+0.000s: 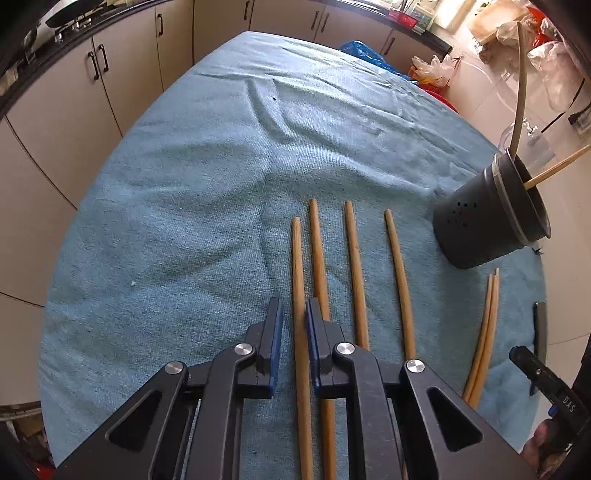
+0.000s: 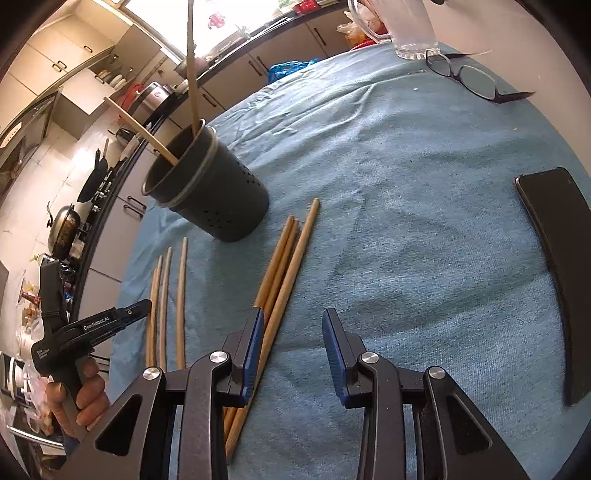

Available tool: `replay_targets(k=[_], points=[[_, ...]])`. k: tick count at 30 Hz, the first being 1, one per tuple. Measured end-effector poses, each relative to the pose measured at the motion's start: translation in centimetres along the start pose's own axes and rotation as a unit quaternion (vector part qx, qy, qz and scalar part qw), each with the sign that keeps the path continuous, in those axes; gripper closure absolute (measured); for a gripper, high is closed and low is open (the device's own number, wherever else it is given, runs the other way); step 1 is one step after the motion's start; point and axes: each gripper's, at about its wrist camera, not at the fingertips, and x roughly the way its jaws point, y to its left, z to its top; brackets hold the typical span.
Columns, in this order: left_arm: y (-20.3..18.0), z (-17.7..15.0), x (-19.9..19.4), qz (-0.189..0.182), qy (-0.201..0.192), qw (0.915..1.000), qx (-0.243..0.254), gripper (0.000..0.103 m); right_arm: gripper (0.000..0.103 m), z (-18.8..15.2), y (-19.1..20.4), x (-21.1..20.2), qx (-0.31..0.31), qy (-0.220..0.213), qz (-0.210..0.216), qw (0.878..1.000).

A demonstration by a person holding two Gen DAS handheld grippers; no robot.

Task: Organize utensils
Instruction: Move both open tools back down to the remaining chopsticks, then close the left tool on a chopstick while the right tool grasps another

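Note:
Several wooden chopsticks lie side by side on the blue cloth (image 1: 177,221). My left gripper (image 1: 294,314) points down over the leftmost chopstick (image 1: 296,266). That stick runs between its narrow jaws, and a sliver of cloth shows beside the left pad. The dark perforated holder (image 1: 487,221) stands at the right with two sticks leaning in it. In the right wrist view my right gripper (image 2: 293,325) is open. A bundle of three chopsticks (image 2: 284,258) runs under and along its left finger. The holder (image 2: 214,192) stands beyond the bundle, and the left gripper (image 2: 142,306) is at the far left.
A black phone (image 2: 554,280) lies at the right edge of the cloth. A pair of glasses (image 2: 469,79) and a clear jug (image 2: 410,33) are at the far side. Kitchen cabinets (image 1: 74,92) surround the table, and a blue bag (image 1: 365,51) lies past its far edge.

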Motion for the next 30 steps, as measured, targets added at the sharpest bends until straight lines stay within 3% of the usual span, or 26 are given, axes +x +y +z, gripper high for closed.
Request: replay_targets(k=[4, 6, 19, 24, 28, 30], points=[[-0.1, -0.7, -0.3, 0.014, -0.007, 0.9998, 0.014, 0.094, 0.068, 0.1, -0.2, 0.2, 0.007, 0.000, -0.016, 1.000], [0.3, -1.2, -0.5, 0.006, -0.010, 0.9998, 0.015, 0.094, 0.075, 0.5, -0.2, 0.4, 0.007, 0.002, -0.035, 0.999], [1.4, -1.6, -0.7, -0.034, -0.019, 0.9990, 0.024, 0.094, 0.084, 2.8, 2.9, 3.9, -0.024, 0.023, -0.112, 0.993], [1.0, -1.3, -0.5, -0.026, -0.016, 0.9991, 0.027, 0.094, 0.086, 3.0, 4.9, 4.8, -0.066, 0.038, -0.172, 0.982], [0.4, -0.8, -0.2, -0.011, -0.015, 0.9993, 0.034, 0.094, 0.086, 3.4, 5.2, 5.3, -0.083, 0.041, -0.192, 0.977], [0.1, -0.8, -0.1, -0.006, -0.018, 0.9991, 0.039, 0.096, 0.092, 3.5, 5.1, 5.4, -0.091, 0.036, -0.193, 0.976]])
